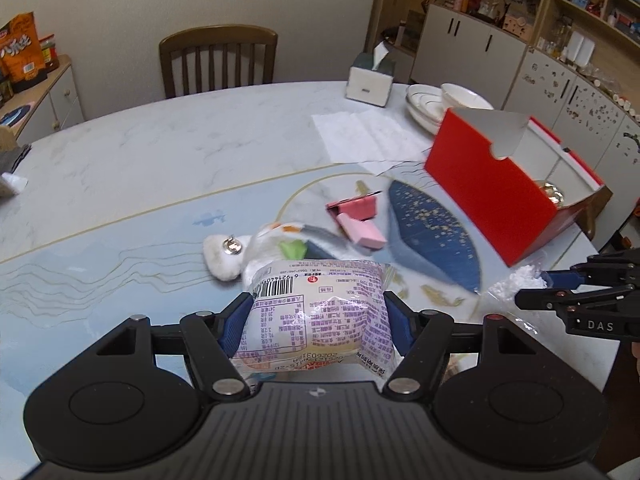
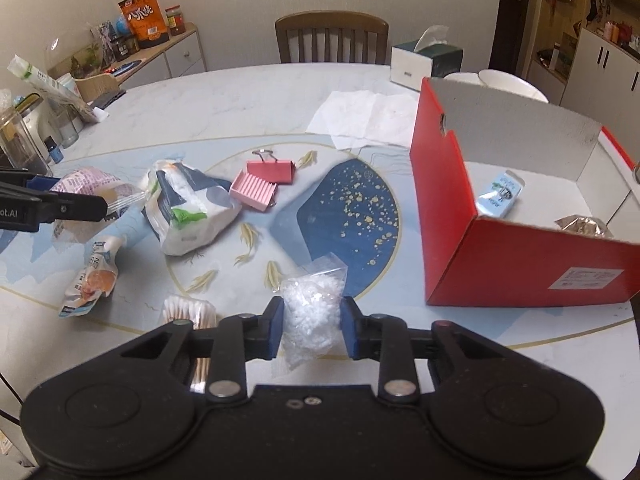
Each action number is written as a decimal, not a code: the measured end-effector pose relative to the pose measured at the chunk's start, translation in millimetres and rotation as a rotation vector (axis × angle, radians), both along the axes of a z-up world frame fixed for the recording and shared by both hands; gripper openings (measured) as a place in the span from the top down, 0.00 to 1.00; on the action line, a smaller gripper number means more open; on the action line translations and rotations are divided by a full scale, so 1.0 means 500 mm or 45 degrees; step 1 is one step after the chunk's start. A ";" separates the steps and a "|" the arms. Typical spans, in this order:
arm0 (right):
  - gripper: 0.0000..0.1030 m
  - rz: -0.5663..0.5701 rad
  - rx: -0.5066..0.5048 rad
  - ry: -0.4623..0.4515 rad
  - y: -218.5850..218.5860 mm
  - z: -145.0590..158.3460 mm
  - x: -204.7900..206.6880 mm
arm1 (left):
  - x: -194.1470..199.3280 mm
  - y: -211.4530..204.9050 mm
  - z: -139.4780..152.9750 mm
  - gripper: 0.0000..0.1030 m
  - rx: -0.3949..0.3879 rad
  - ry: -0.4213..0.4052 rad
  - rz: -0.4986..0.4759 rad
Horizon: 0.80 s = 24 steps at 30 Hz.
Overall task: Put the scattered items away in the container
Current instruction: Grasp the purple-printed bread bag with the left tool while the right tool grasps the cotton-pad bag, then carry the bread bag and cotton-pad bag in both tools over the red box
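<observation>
My left gripper (image 1: pixel 316 316) is shut on a clear snack packet with purple print (image 1: pixel 320 312), held above the table; it also shows in the right wrist view (image 2: pixel 86 186). My right gripper (image 2: pixel 312 328) is shut on a small clear bag of white bits (image 2: pixel 312 308), low over the table in front of the red box (image 2: pixel 516 260). The box is open, with a blue-white packet (image 2: pixel 500 194) and a foil wrapper (image 2: pixel 584 226) inside. On the table lie a white tissue pack (image 2: pixel 188 208), two pink binder clips (image 2: pixel 264 182), an orange-white pouch (image 2: pixel 90 276) and cotton swabs (image 2: pixel 188 312).
Paper sheets (image 2: pixel 364 116), a tissue box (image 2: pixel 420 62) and stacked white dishes (image 1: pixel 436 104) sit behind the box. A wooden chair (image 2: pixel 332 38) stands at the far edge. Jars and bottles (image 2: pixel 36 128) crowd the left side; cabinets stand to the right.
</observation>
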State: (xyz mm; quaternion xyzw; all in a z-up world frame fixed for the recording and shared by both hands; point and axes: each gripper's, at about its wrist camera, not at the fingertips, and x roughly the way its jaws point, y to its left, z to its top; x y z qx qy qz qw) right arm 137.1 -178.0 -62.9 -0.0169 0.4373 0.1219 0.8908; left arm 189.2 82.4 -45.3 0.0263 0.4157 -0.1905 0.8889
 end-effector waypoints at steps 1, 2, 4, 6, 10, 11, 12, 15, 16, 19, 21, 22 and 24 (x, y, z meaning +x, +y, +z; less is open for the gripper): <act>0.74 -0.001 0.001 -0.005 -0.002 0.004 -0.001 | -0.003 -0.005 0.004 0.34 -0.002 -0.001 -0.007; 0.74 -0.003 0.003 -0.009 -0.006 0.008 -0.002 | -0.005 -0.011 0.007 0.34 -0.006 -0.001 -0.014; 0.75 -0.008 0.007 -0.016 -0.013 0.015 -0.003 | -0.009 -0.023 0.014 0.34 -0.015 -0.002 -0.029; 0.75 -0.012 0.013 -0.026 -0.021 0.023 -0.004 | -0.013 -0.037 0.022 0.34 -0.022 -0.006 -0.047; 0.75 -0.031 0.028 -0.041 -0.043 0.042 -0.006 | -0.017 -0.073 0.036 0.34 -0.021 -0.029 -0.096; 0.75 -0.036 0.032 -0.047 -0.050 0.047 -0.006 | -0.017 -0.084 0.040 0.34 -0.017 -0.037 -0.109; 0.75 -0.041 0.037 -0.053 -0.057 0.052 -0.007 | -0.017 -0.093 0.043 0.34 -0.017 -0.043 -0.121; 0.75 -0.059 0.047 -0.085 -0.082 0.071 -0.008 | -0.016 -0.121 0.053 0.34 -0.025 -0.055 -0.153; 0.75 -0.065 0.052 -0.094 -0.090 0.077 -0.006 | -0.016 -0.130 0.056 0.34 -0.026 -0.060 -0.165; 0.76 -0.088 0.059 -0.124 -0.119 0.095 -0.003 | -0.016 -0.159 0.068 0.34 -0.028 -0.081 -0.204; 0.76 -0.102 0.069 -0.142 -0.140 0.106 0.001 | -0.014 -0.180 0.076 0.34 -0.029 -0.097 -0.227; 0.76 -0.113 0.070 -0.152 -0.151 0.111 0.004 | -0.015 -0.190 0.081 0.34 -0.030 -0.104 -0.239; 0.76 -0.134 0.075 -0.168 -0.173 0.119 0.010 | -0.013 -0.211 0.088 0.34 -0.032 -0.116 -0.261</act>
